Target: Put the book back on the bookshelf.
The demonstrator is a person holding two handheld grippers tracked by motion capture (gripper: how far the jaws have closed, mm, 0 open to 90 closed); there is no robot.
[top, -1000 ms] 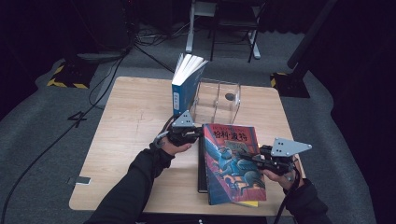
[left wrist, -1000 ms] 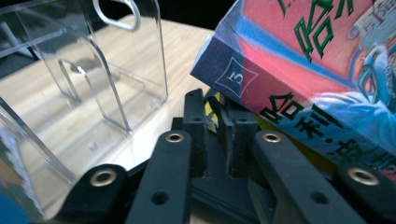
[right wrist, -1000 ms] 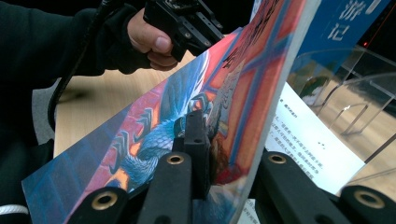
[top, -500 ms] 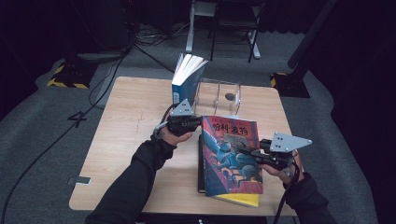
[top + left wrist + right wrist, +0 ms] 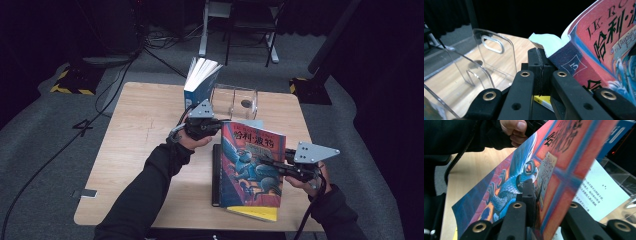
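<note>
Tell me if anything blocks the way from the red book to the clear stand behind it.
Nothing visible does. The red book, gripped by the left gripper and right gripper, tilts up right in front of the clear stand; the blue book stands at its left.

- Book cover (image 5: 604, 47): Latin letters "J.K. R…" along the top edge, cut off by the frame.
- Same cover: large black Chinese title characters, starting "哈利·波".
- Blue spine corner (image 5: 571, 65): numeral "5" in a diamond.
- Inner page (image 5: 600, 192): small print, too fine to read.
</note>
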